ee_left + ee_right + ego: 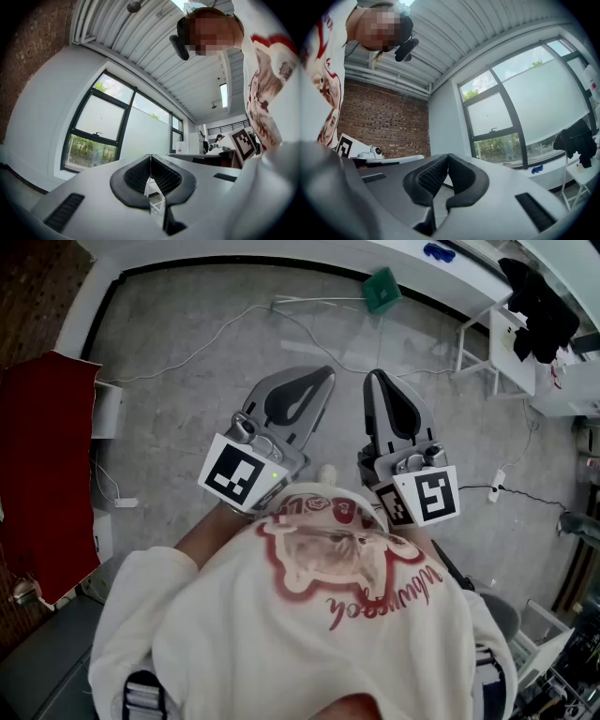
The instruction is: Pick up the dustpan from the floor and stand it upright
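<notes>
A small green thing (381, 289), perhaps the dustpan, lies on the grey floor by the far wall; too small to tell for sure. Both grippers are held level in front of the person's chest, well short of it. My left gripper (325, 373) is shut, its tips touching and nothing between them; its own view shows its jaws (150, 157) meeting against a window and wall. My right gripper (373, 374) is also shut and empty, with pads (448, 156) pressed together before a window. Neither gripper view shows the floor or the green thing.
A red panel (45, 465) stands at the left. White cable (225, 329) runs across the floor towards the green thing. At the right are a white table (511, 352) with dark clothing (544, 298) and a power strip (495, 486) with its black lead.
</notes>
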{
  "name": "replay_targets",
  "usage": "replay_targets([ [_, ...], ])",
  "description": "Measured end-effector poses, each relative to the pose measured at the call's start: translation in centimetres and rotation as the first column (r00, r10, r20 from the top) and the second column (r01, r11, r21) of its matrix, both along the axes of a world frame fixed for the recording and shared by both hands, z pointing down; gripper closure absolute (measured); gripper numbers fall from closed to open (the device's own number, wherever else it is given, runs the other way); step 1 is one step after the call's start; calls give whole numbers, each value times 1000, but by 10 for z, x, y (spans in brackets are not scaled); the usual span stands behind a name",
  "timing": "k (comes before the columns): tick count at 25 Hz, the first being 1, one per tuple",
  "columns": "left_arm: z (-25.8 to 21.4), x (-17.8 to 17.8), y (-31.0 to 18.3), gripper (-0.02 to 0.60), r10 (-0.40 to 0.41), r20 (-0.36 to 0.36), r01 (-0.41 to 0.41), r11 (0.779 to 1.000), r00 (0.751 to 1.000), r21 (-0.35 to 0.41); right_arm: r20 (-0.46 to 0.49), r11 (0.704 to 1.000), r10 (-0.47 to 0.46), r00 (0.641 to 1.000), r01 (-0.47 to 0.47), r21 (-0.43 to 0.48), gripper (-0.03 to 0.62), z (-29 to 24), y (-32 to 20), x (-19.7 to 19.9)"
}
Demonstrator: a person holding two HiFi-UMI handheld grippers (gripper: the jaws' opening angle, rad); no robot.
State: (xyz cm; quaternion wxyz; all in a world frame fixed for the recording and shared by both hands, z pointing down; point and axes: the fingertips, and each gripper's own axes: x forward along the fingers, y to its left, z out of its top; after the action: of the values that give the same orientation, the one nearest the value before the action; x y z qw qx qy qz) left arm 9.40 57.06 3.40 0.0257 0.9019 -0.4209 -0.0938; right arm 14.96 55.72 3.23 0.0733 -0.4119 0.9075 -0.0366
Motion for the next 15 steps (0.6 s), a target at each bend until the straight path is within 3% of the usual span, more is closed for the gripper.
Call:
replay_targets([
  [15,-7,16,8,561,-18,0,18,1000,1000,20,-4,998,-55,998,55,28,569,-5,7,8],
])
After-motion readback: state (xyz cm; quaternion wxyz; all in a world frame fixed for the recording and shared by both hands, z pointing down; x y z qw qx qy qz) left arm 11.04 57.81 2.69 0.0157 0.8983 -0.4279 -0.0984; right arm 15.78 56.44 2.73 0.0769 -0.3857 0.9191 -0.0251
